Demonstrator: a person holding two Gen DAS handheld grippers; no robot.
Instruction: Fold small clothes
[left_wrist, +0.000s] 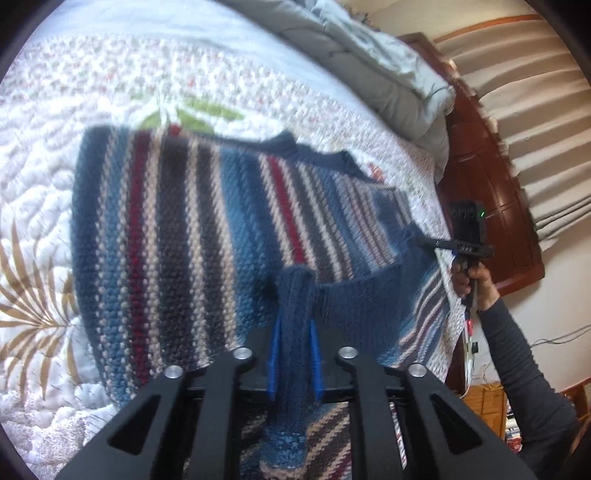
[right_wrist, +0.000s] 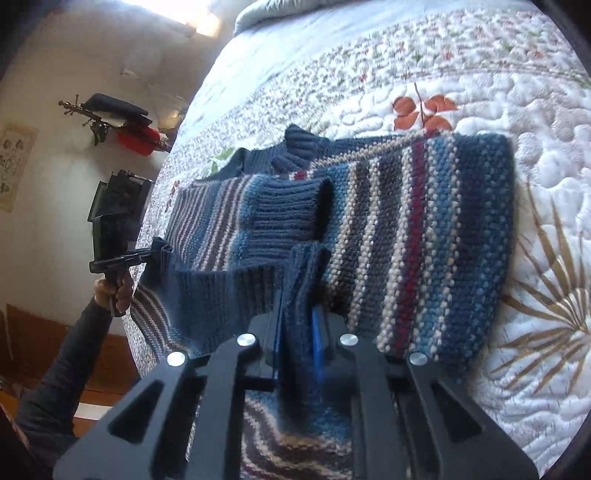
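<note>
Bed with a white quilt; striped knit sweater lies flat on it. Left wrist view: left gripper clamped on the navy ribbed hem. Right wrist view: right gripper likewise pinching the sweater's ribbed hem, jaws closed on knit.

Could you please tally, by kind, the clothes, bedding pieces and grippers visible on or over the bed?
Striped blue, red and cream knitted sweater: 1
White quilted bedspread with leaf print: 1
Grey padded duvet bunched at the bed's far end: 1
Black two-finger grippers, each shut on the sweater's blue ribbed hem: 2, left gripper, right gripper
Total: 5
</note>
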